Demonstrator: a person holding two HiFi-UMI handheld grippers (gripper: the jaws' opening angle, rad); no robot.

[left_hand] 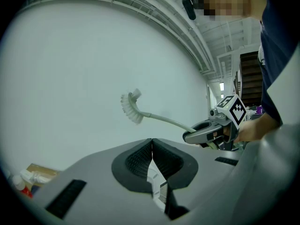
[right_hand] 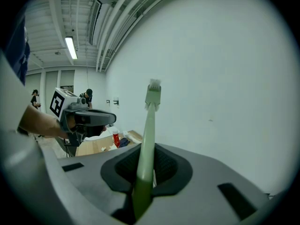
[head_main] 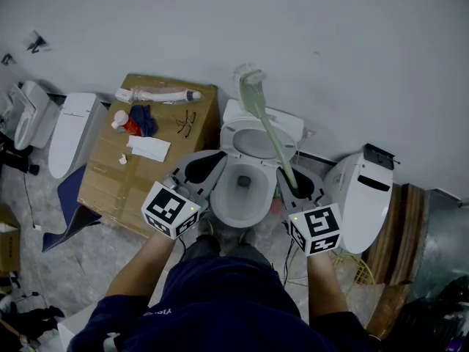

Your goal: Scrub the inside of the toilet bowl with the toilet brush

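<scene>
- The toilet bowl (head_main: 242,189) stands open between the two hand-held grippers.
- The toilet brush (head_main: 265,123) slants up over the bowl with its bristle head (head_main: 249,77) near the wall (head_main: 330,50), not yet inside. It looks light, stiff and probably slick, so it is best held low on the handle.
- The right hand-held gripper (right_hand: 145,172) is clamped on the handle's lower end.
- The left hand-held gripper (left_hand: 151,165) has its jaws pressed together and holds nothing.

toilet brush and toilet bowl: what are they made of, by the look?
Toilet brush: probably moulded plastic, pale green, matte, with white bristles. Toilet bowl: likely glazed ceramic, smooth white with a soft sheen; plastic can't be ruled out.
</scene>
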